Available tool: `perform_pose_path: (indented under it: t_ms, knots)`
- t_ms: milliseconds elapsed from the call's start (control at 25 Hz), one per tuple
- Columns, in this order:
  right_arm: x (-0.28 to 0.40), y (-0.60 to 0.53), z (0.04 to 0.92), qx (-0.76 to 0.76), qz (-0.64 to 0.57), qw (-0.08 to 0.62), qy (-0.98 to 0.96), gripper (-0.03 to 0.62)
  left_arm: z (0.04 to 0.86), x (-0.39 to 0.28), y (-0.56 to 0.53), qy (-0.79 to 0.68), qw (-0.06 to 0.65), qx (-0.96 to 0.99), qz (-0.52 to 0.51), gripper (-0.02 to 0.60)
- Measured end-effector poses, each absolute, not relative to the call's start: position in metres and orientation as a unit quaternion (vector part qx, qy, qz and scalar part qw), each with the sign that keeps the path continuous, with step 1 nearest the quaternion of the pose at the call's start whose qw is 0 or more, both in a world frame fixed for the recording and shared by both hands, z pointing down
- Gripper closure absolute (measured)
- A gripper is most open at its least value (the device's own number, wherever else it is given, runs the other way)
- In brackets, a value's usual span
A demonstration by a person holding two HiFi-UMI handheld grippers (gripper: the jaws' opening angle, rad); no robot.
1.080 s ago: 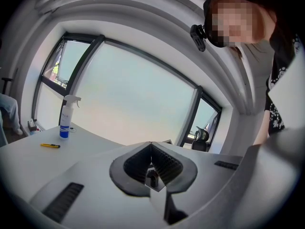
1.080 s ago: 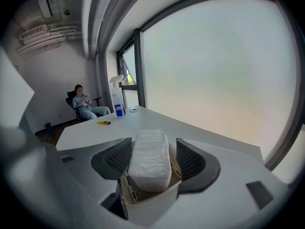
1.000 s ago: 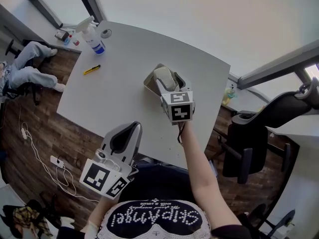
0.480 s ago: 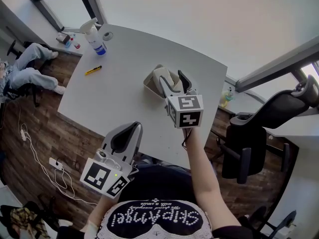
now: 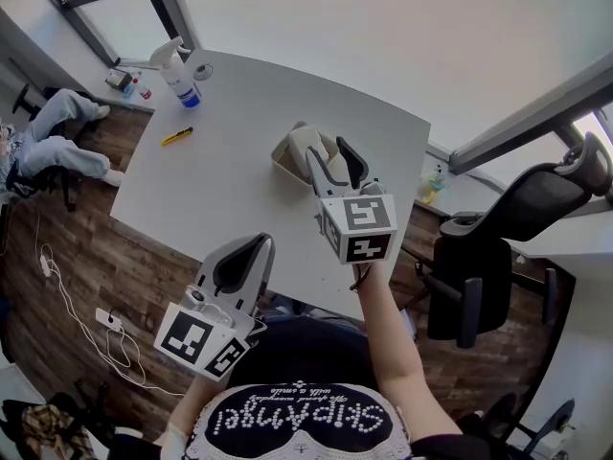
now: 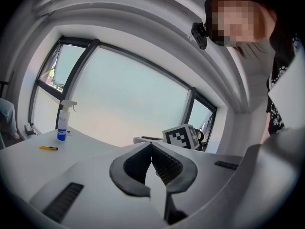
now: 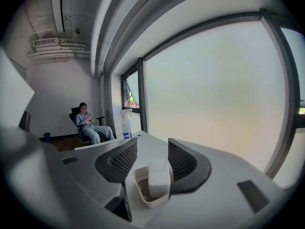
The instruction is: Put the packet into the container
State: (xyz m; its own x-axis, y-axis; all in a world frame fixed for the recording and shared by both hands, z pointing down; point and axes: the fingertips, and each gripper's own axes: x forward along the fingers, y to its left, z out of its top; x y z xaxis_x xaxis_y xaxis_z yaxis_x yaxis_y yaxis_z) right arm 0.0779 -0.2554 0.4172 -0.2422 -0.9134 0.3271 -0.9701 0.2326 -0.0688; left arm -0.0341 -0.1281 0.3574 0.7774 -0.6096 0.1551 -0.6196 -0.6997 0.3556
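A pale packet [image 5: 312, 145] [image 7: 159, 174] lies in the small beige container [image 5: 287, 158] [image 7: 150, 194] on the white table [image 5: 220, 180]. My right gripper [image 5: 329, 151] [image 7: 152, 144] hovers above the container on its near side. Its jaws have just been closing partway and stand open with nothing between them. The packet and container show below the jaws, apart from them. My left gripper [image 5: 257, 242] [image 6: 151, 145] is at the table's near edge, shut and holding nothing.
A spray bottle [image 5: 178, 66] [image 6: 62, 121], a tape roll [image 5: 202, 65] and a yellow cutter [image 5: 176, 135] [image 6: 48, 148] lie at the table's far left. A black office chair [image 5: 479, 266] stands to the right. A person [image 7: 88, 123] sits by the window.
My right gripper has lifted up off the container and drawn back toward me, jaws a little narrower. The packet stays in the container. The left gripper has not moved.
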Motion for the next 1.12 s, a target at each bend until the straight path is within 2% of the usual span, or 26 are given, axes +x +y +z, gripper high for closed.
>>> perform_pose_path:
  t_ms: [720,1120]
  knots:
    - [0.078,-0.177,0.344,0.598,0.060,0.055,-0.797,0.393,0.351,-0.023,-0.111,-0.319,0.179,0.930,0.016,0.574]
    - [0.077,-0.131,0.325,0.593,0.049,0.040,-0.803,0.436,0.347,-0.014,-0.098,-0.305,0.174,0.936,0.013,0.574]
